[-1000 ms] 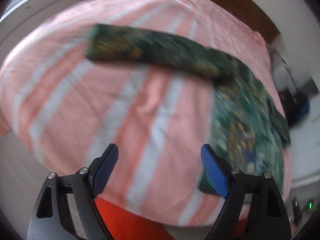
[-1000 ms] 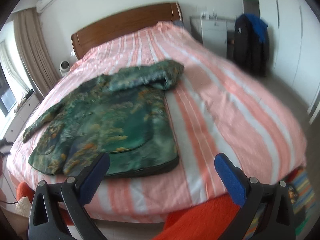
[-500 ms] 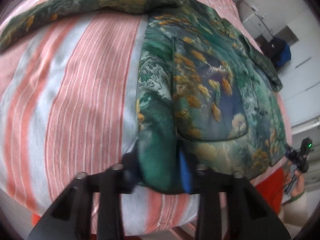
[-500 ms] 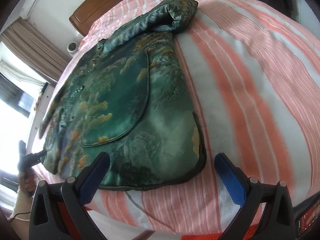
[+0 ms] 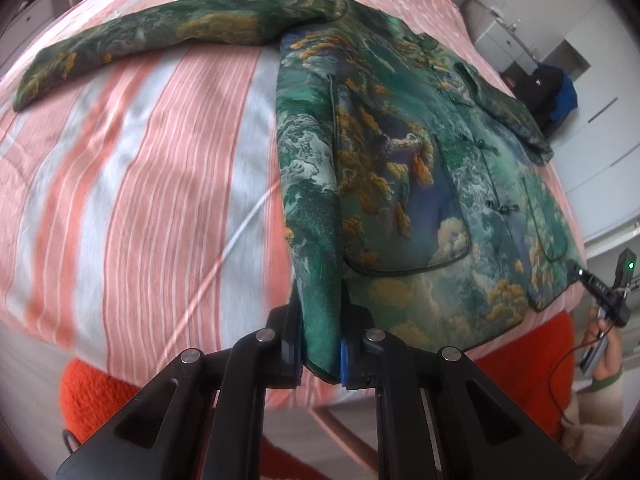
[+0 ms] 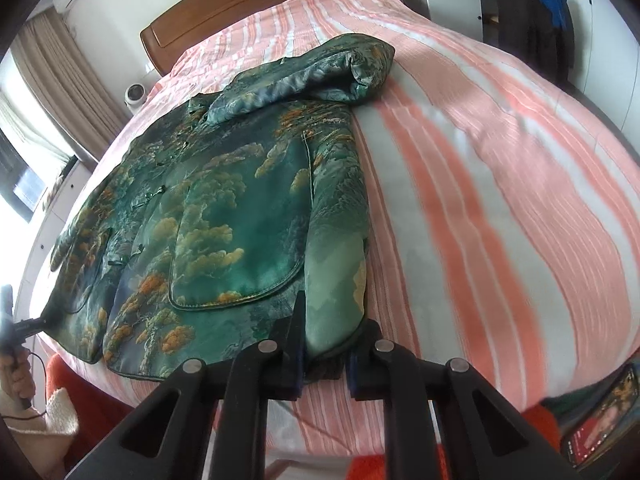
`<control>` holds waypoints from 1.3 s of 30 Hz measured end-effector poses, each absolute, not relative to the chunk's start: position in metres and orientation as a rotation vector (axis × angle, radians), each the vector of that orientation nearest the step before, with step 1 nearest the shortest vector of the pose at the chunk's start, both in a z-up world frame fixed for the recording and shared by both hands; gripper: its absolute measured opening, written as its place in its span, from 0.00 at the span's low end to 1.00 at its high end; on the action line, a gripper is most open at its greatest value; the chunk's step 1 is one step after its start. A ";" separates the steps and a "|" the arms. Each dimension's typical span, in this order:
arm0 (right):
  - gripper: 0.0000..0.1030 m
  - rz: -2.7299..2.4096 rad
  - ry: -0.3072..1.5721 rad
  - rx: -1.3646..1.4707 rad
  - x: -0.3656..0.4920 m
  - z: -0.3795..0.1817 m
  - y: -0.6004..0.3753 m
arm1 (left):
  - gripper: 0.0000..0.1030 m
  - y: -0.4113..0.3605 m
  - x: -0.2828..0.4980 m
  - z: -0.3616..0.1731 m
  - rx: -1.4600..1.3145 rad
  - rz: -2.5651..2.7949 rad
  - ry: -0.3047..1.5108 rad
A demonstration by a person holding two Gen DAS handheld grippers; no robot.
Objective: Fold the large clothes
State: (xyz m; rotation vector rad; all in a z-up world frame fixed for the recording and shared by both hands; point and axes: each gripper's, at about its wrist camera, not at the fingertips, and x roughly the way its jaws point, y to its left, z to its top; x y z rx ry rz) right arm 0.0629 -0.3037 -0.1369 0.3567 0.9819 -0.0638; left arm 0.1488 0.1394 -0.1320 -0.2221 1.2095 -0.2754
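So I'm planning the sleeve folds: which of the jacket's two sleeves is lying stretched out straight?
The left sleeve, beyond the left gripper, runs straight across the striped bedspread. The right sleeve is doubled back over the chest.

i have the left gripper point(image 5: 320, 344) pinched tight on the jacket point(image 5: 400, 184) hem at its near corner, and the right gripper point(image 6: 324, 354) likewise clamped on the opposite hem corner, both fingers point(image 6: 294, 364) pairs nearly together.

Green brocade jacket point(image 5: 400, 184) flat on bed, front up, buttoned; one sleeve outstretched, other folded inward.
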 end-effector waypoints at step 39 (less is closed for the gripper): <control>0.78 -0.188 0.768 0.215 0.044 -0.046 -0.305 | 1.00 0.118 0.147 -0.010 -0.224 -0.143 0.678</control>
